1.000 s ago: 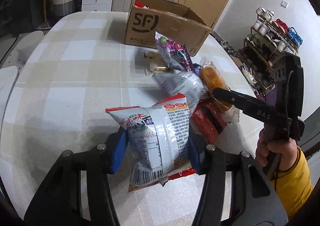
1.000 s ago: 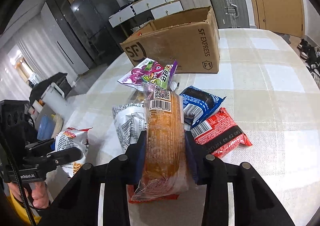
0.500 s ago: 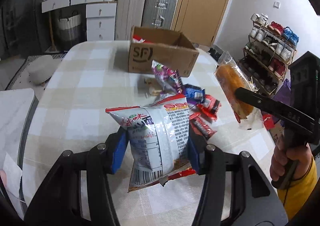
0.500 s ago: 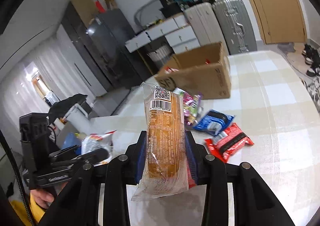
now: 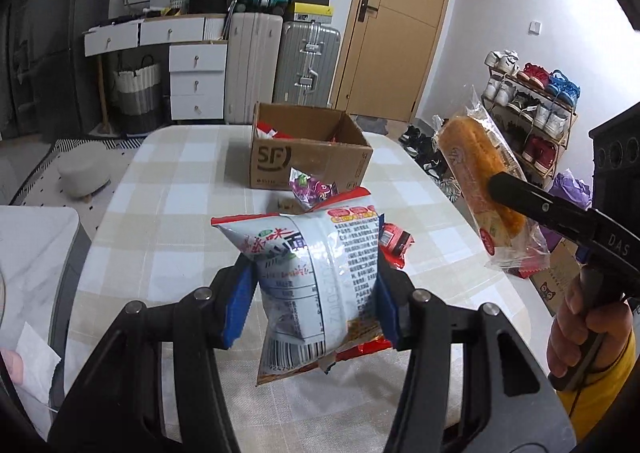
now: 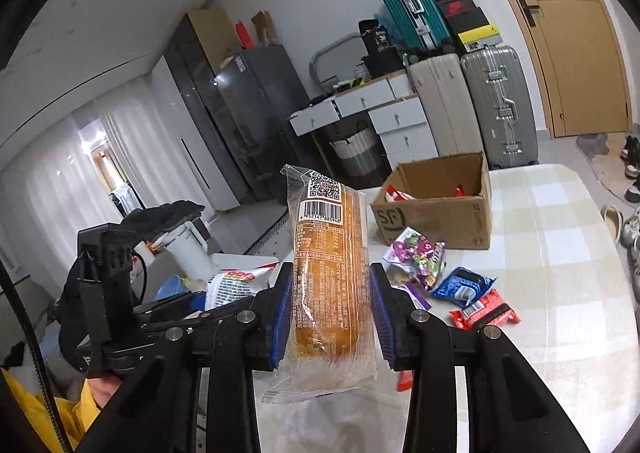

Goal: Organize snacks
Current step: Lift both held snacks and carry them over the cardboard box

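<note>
My left gripper (image 5: 314, 303) is shut on a silver-white noodle packet (image 5: 316, 273), held well above the checked table (image 5: 168, 213). My right gripper (image 6: 330, 313) is shut on a long bread roll in a clear wrapper (image 6: 330, 273); the bread roll (image 5: 480, 185) also shows at the right of the left wrist view. An open cardboard box (image 5: 308, 151) with red packets inside stands at the far side of the table. In front of it lie a purple candy bag (image 6: 416, 253), a blue packet (image 6: 462, 287) and a red packet (image 6: 484, 313).
Suitcases (image 5: 308, 61) and white drawers (image 5: 196, 81) stand behind the table by a wooden door (image 5: 400, 21). A shoe rack (image 5: 528, 113) stands at the right. A grey stool (image 5: 84, 169) sits on the floor at the left. A person's hand in a yellow sleeve (image 5: 588, 317) holds the right gripper.
Both grippers have risen from the table with their snacks still in their jaws. The snack pile and the box now lie farther below and ahead.
</note>
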Demonstrator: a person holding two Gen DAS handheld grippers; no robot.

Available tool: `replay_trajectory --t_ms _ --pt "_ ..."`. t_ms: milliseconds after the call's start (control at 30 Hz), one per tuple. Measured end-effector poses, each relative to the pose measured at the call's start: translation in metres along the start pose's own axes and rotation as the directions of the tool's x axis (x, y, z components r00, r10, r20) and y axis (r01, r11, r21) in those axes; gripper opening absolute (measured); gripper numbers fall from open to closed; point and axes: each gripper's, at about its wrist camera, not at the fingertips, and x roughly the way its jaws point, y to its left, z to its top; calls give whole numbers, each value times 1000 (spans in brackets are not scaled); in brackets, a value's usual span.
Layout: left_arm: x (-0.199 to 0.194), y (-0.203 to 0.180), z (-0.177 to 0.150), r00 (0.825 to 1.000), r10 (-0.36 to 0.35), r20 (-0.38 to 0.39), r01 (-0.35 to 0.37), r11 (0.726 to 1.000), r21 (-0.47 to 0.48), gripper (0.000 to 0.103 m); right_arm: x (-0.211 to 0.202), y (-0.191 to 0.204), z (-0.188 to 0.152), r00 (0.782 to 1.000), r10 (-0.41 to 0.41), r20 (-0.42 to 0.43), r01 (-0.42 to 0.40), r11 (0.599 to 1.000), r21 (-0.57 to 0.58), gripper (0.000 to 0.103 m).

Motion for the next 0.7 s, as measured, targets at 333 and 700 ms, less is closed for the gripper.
replay_trajectory --t_ms 333,700 --pt "-35 -5 1 1000 -17 26 17 1000 3 50 -8 -9 -2 999 52 11 -53 994 97 36" --pt "-45 10 21 998 29 57 -28 999 -23 50 -9 16 12 996 -80 43 84 991 -100 36"
